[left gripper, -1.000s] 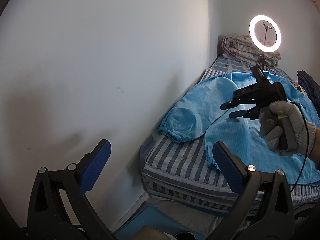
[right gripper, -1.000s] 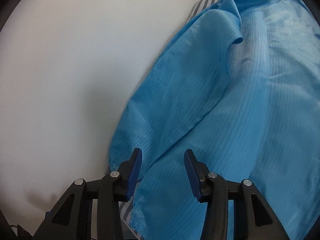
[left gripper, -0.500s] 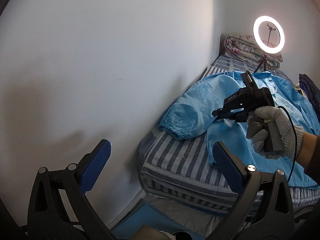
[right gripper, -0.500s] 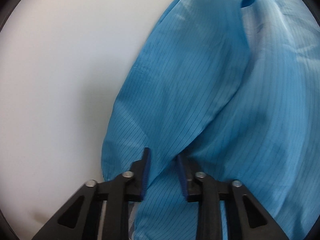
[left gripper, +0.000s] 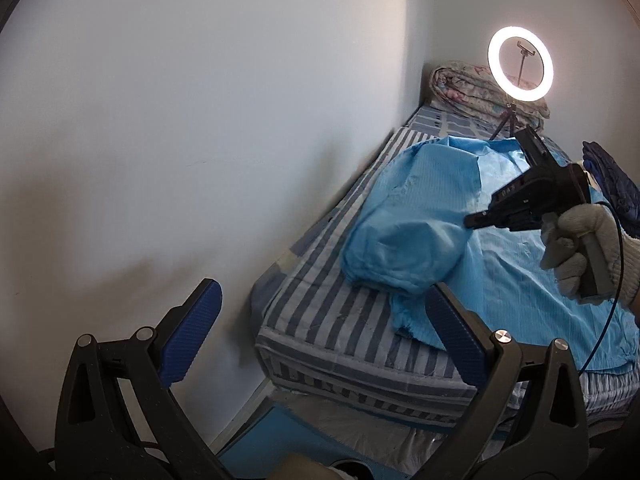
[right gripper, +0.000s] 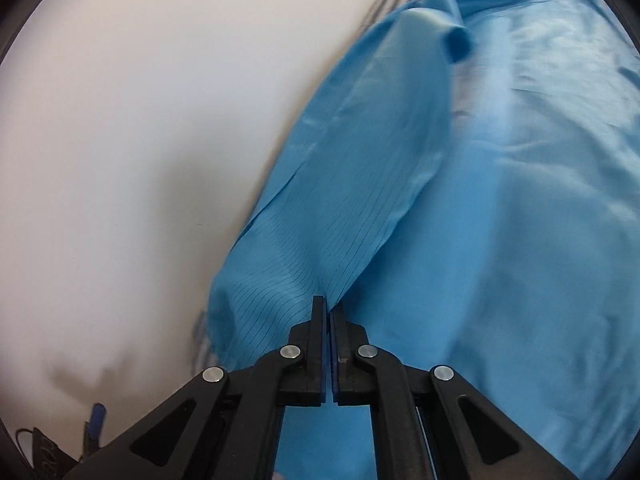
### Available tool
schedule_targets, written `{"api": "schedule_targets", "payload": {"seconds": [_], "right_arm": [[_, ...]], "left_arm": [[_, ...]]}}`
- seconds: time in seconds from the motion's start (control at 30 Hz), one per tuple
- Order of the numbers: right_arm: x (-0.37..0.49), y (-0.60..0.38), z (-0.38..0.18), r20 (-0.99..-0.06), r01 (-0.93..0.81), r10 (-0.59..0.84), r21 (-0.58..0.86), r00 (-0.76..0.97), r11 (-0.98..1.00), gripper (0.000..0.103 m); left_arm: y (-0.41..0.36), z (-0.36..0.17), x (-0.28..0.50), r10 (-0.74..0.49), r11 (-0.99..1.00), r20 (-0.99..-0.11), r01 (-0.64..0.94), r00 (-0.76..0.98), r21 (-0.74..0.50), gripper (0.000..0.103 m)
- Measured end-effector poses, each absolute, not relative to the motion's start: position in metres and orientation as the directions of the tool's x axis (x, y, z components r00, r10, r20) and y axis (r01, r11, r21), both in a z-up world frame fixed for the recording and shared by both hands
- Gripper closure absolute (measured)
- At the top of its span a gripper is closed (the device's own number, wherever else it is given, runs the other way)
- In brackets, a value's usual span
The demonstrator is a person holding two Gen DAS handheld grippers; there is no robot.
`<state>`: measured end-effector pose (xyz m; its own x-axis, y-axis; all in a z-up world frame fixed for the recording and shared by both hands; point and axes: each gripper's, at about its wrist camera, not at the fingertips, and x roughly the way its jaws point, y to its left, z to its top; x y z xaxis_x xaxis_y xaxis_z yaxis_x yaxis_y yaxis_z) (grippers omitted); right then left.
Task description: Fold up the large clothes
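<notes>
Here my right claw (right gripper: 329,312) pinches the thin, limp blue garment's (right gripper: 500,220) sleeve (right gripper: 340,208) beside the wall (right gripper: 140,140); my left claw (left gripper: 320,336) gapes empty.

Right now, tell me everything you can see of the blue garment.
The blue garment is thin, light-blue cloth with fine dark pinstripes, spread across the striped mattress beside the wall. Its sleeve, with a gathered cuff, is bunched and lifted. The right gripper is shut on sleeve fabric. The left gripper stands open, clear of it.
</notes>
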<state>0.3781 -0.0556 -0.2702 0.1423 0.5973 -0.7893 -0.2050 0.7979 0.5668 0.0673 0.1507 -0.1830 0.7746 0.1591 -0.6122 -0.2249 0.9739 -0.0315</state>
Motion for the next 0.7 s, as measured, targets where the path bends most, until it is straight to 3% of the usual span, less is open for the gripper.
{"api": "schedule_targets", "payload": {"seconds": [0.07,0.2,0.3,0.33,0.43,0.7], "right_arm": [[0.377,-0.074,-0.273,-0.806,-0.177,0.572,0.548,0.153,0.818,0.103],[0.369,-0.098,-0.278,-0.813,-0.145,0.561,0.542,0.157,0.827,0.103],[0.364,-0.106,-0.277,-0.823,-0.15,0.55,0.531,0.143,0.834,0.097],[0.359,-0.11,-0.271,-0.835,-0.168,0.532,0.509,0.141,0.844,0.091],[0.341,-0.101,-0.26,-0.858,-0.235,0.472,0.425,0.205,0.874,0.073],[0.308,-0.107,-0.209,-0.758,-0.375,0.568,0.449,0.32,0.811,0.073]], "left_arm": [[0.149,-0.186,0.076,0.108,0.976,-0.624,-0.203,0.774,-0.083,0.0],[0.149,-0.201,0.103,0.004,0.964,-0.668,-0.181,0.744,-0.196,0.012],[0.152,-0.216,0.126,-0.093,0.937,-0.694,-0.172,0.714,-0.303,0.023],[0.153,-0.222,0.135,-0.126,0.922,-0.701,-0.178,0.702,-0.344,0.025],[0.163,-0.238,0.154,-0.189,0.871,-0.707,-0.217,0.681,-0.441,0.025],[0.179,-0.278,0.185,-0.236,0.745,-0.712,-0.347,0.662,-0.569,0.025]]}}
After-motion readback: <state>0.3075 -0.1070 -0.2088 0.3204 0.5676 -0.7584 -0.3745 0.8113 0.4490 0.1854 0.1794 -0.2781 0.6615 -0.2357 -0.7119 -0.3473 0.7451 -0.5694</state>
